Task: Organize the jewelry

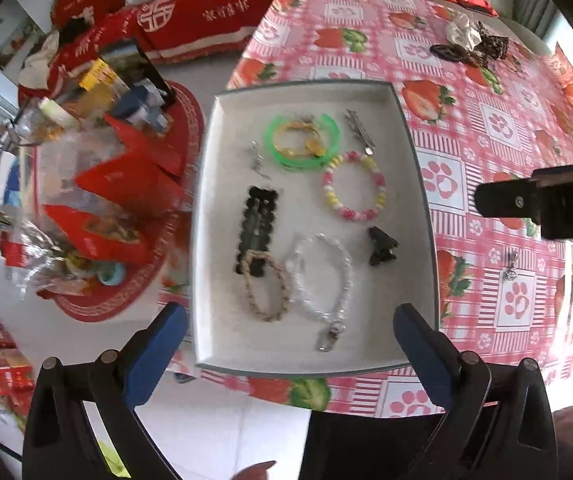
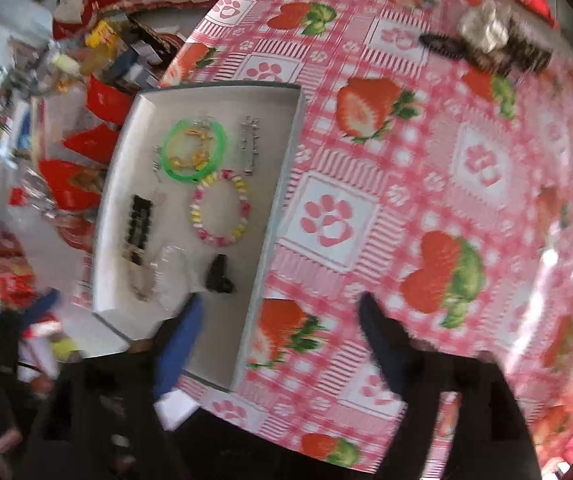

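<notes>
A white tray [image 1: 414,160] sits on the strawberry tablecloth and also shows in the right wrist view [image 2: 126,152]. It holds a green bangle [image 1: 301,140], a pink and yellow bead bracelet [image 1: 353,186], a clear bead bracelet [image 1: 322,276], a braided tan bracelet [image 1: 266,286], a black hair clip [image 1: 256,236], a small black claw clip [image 1: 382,246] and a silver clip [image 1: 360,132]. A small silver charm [image 1: 511,266] lies on the cloth right of the tray. My left gripper [image 1: 290,356] is open and empty over the tray's near edge. My right gripper [image 2: 278,344] is open and empty above the tray's near right corner; it also shows in the left wrist view [image 1: 542,200].
Scrunchies and dark hair ties [image 1: 472,42] lie at the far side of the table, also in the right wrist view [image 2: 490,40]. Left of the table a red round stand [image 1: 126,200] is piled with red packets, bags and boxes. Red cushions lie behind.
</notes>
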`<state>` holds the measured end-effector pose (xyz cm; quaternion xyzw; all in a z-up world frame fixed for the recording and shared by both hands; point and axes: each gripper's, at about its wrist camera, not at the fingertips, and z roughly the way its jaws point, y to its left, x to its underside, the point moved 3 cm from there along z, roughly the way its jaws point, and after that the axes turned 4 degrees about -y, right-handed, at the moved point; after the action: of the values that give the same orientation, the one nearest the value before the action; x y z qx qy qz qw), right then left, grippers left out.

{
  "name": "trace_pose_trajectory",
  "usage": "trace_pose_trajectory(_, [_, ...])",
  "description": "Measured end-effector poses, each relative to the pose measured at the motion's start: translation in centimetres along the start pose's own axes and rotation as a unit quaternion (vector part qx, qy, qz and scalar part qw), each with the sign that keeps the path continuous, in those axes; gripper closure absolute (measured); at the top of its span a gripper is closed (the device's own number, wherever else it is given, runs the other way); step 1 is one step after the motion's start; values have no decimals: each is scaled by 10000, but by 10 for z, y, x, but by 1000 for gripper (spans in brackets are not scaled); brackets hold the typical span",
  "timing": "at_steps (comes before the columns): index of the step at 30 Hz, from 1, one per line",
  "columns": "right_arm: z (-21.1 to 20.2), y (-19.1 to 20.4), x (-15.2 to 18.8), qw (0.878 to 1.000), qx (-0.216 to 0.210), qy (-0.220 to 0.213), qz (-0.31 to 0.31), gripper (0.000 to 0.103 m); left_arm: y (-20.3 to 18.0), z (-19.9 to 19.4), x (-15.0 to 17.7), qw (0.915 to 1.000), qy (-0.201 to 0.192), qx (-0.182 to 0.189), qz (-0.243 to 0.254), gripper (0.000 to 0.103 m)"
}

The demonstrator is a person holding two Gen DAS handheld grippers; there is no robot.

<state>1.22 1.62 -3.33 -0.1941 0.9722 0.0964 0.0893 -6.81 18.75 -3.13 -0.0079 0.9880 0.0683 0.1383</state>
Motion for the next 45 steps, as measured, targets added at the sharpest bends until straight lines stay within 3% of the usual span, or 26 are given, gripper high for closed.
trace_pose_trajectory(3, [-14, 7, 0, 9993, 251, -129, -227, 8, 8, -9, -4, 9998, 39, 110, -134, 0])
trace_pose_trajectory(8, [-46, 17, -3, 9964, 402, -611, -422, 7, 25, -30, -16, 9984, 22, 280, -485, 0])
trace_pose_trajectory(13, [-70, 33, -8, 9931, 494, -824, -669, 7, 36, -49, -23, 9970, -56, 329, -696, 0])
trace_pose_trajectory(23, [-91, 49, -10, 9914, 420, -864, -888, 7, 47, -71, -28, 9963, -86, 293, -801, 0])
trace_pose_trajectory(45, [-92, 51, -23, 9915, 470, -868, -848, 7, 54, -66, -39, 9960, 11, 284, -846, 0])
